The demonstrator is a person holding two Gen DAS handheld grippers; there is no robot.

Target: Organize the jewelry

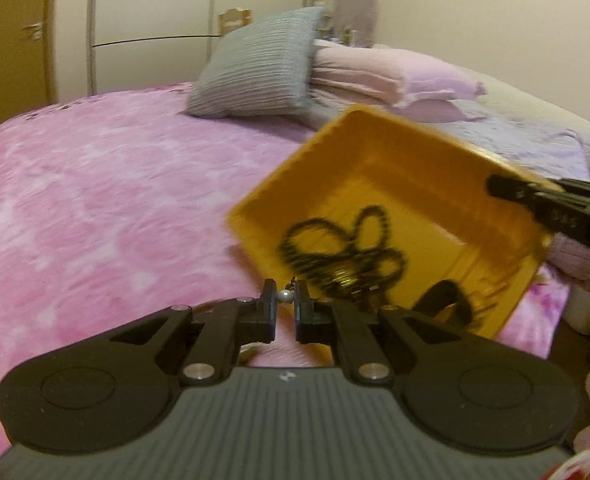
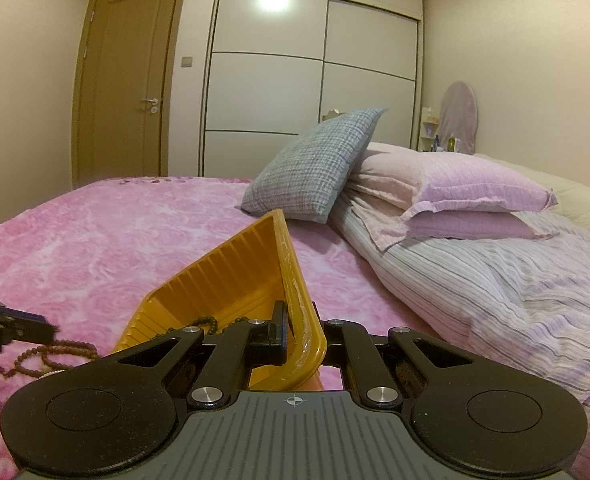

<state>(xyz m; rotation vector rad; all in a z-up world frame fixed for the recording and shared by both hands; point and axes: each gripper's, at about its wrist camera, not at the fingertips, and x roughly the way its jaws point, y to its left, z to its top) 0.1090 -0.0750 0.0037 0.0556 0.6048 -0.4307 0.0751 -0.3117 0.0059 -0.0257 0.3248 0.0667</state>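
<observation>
My left gripper (image 1: 285,295) is shut on a small silver bead (image 1: 284,297) of a piece of jewellery, just left of the yellow tray (image 1: 375,168). The tray is tilted, and my right gripper (image 2: 301,320) is shut on its rim (image 2: 295,292). That gripper (image 1: 499,189) shows at the tray's far right edge in the left wrist view. A dark bead necklace (image 1: 335,248) and a black band (image 1: 447,300) lie inside the tray. A brown bead string (image 2: 55,354) lies on the pink bedspread under the left gripper (image 2: 49,330).
The pink bedspread (image 1: 95,200) stretches out to the left. A grey pillow (image 2: 315,168) and pink pillows (image 2: 455,188) are stacked behind the tray, beside a striped sheet (image 2: 495,280). A wardrobe (image 2: 311,80) and a door (image 2: 127,80) stand beyond the bed.
</observation>
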